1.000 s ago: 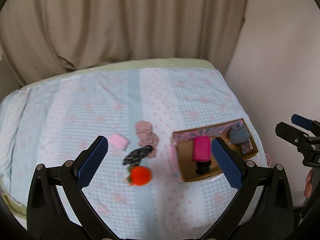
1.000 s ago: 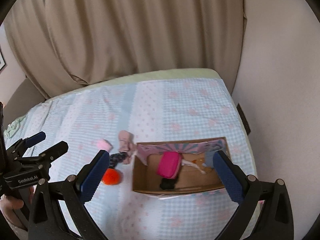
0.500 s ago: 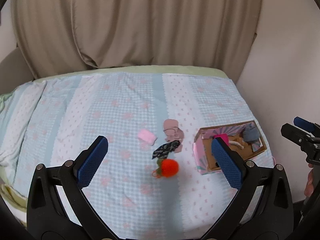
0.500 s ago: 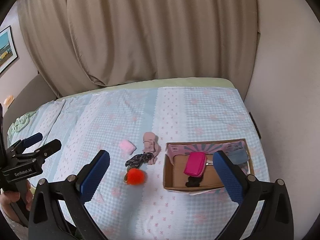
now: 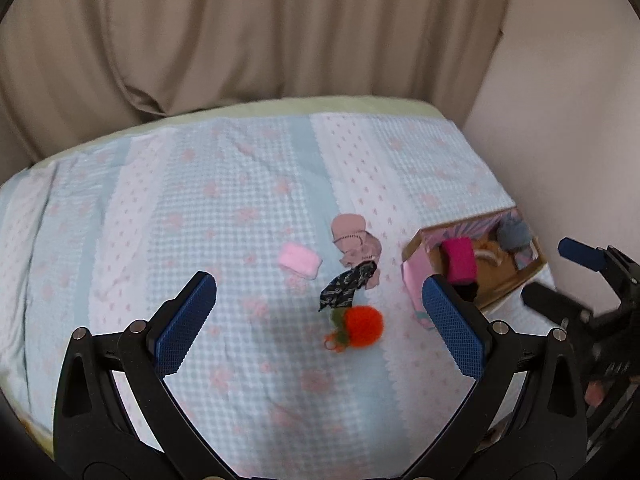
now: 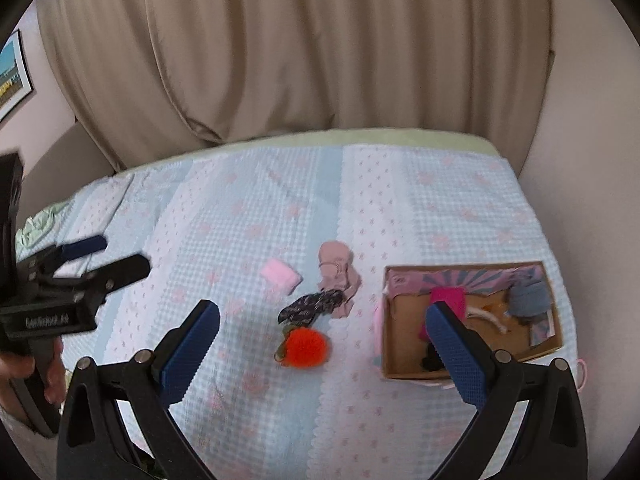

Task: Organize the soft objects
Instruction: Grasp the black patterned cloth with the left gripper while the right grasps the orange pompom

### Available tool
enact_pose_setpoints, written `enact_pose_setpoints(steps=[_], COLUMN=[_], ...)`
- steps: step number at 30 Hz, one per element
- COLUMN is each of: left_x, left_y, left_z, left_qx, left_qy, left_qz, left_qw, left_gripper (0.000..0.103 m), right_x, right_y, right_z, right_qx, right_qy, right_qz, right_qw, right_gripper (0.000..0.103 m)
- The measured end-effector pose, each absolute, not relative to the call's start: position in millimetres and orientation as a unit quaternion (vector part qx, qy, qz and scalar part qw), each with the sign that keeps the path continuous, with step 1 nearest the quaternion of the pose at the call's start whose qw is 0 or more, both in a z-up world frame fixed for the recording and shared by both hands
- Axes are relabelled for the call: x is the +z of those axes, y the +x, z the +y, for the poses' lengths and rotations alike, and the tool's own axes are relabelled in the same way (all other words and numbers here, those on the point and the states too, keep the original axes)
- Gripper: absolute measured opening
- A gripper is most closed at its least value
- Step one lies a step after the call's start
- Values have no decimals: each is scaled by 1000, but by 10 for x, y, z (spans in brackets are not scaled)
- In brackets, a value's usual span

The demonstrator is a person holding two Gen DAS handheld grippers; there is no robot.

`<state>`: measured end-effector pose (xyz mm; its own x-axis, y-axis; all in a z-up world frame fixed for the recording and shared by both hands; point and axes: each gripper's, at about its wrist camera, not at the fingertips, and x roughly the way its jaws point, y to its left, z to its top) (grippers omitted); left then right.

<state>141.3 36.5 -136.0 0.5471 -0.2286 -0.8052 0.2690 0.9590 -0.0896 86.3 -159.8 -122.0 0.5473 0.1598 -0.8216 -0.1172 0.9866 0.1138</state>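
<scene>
both views closer to bed than before — left gripper (image 5: 320, 320), right gripper (image 6: 324, 340) agape, empty; dark cloth (image 5: 349, 285) lies diagonal.

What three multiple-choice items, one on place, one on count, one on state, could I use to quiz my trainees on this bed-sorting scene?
1. Where does the orange pom-pom lie?
A. inside the cardboard box
B. on the bedspread, left of the box
C. between the right gripper's fingers

2. How many soft items lie loose on the bedspread, outside the cardboard box?
A. two
B. four
C. six

3. How do both grippers stand?
A. open and empty
B. each shut on a sock
C. left open, right shut on a sock

Key: 1 B, it rests on the cover beside the box. 2 B, the pom-pom, dark patterned cloth, dusty pink socks and light pink roll. 3 A, the left gripper and right gripper both show spread fingers with nothing between them.
</scene>
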Motion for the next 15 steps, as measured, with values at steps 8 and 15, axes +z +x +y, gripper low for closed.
enact_pose_setpoints(steps=[8, 15], left_x=[-2210, -2982], left_y=[2002, 2369], left_z=[312, -36], left_qx=[-216, -277], left_qy=[69, 127], left_qz=[483, 500], left_qw=[845, 810], left_gripper=[102, 101], right_x=[-2080, -2931], right_y=[945, 1050], right_z=[-1225, -1059], right_qx=[86, 69], right_qy=[16, 33], right_qz=[500, 530], right_qw=[861, 844], right_gripper=[103, 102])
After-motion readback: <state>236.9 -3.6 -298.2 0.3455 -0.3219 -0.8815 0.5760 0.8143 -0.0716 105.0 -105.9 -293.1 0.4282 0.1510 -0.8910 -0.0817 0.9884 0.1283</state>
